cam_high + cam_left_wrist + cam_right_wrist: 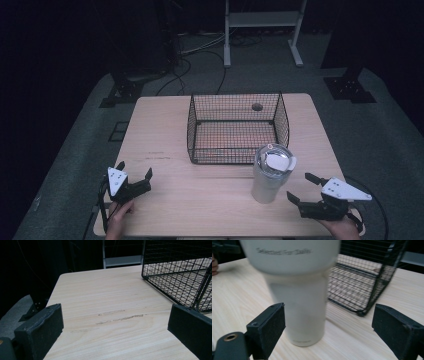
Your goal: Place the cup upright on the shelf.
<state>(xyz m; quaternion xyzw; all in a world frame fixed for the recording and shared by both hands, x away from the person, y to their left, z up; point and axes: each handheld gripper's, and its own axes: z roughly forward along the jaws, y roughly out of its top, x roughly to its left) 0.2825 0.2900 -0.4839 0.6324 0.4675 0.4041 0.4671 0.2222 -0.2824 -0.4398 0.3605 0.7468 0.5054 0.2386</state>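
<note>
The tumbler (270, 174) stands upright on the table (200, 200), near its right front, just in front of the wire basket (238, 128) at the basket's near right corner. Nothing lies between it and the right tongs (302, 187), which sit just right of it, released and spread wide toward its base. The left tongs (135, 169), also released, rest well apart at the table's near left, holding nothing.

Blurred, unreadable lettering on tumbler (294, 290)
</note>
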